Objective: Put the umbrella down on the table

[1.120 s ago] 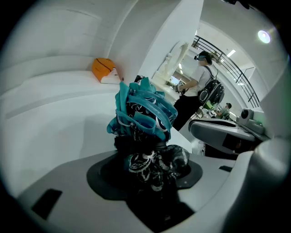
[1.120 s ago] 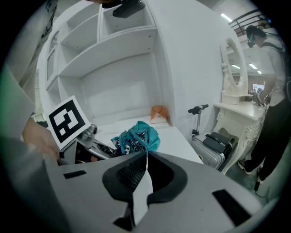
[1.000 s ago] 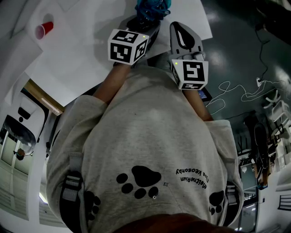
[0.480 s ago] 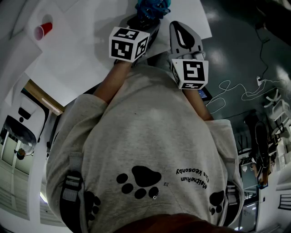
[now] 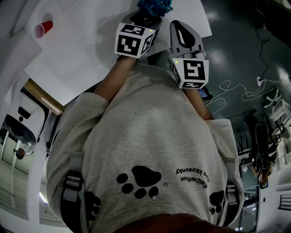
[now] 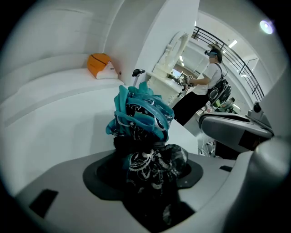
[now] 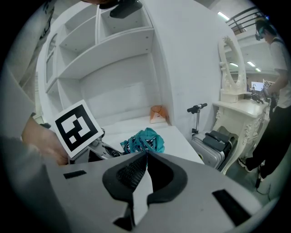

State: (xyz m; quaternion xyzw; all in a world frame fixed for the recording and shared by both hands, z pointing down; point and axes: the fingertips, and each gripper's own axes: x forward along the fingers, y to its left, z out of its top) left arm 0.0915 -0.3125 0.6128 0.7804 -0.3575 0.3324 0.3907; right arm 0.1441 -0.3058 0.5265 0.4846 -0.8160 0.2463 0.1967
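The folded umbrella is teal with a black-and-white patterned part. My left gripper is shut on that dark part, and the teal end sticks out past the jaws over the white table. In the head view the left gripper is at the top under its marker cube, with the umbrella at the frame's upper edge. In the right gripper view the umbrella is low over the tabletop. My right gripper is shut on nothing, just right of the left one.
A red cup stands far left on the table. An orange-and-white object sits at the table's back by white shelves. A suitcase, a scooter and a person are right of the table.
My left gripper, with the umbrella, has shifted slightly farther over the table. The right gripper has stayed where it was.
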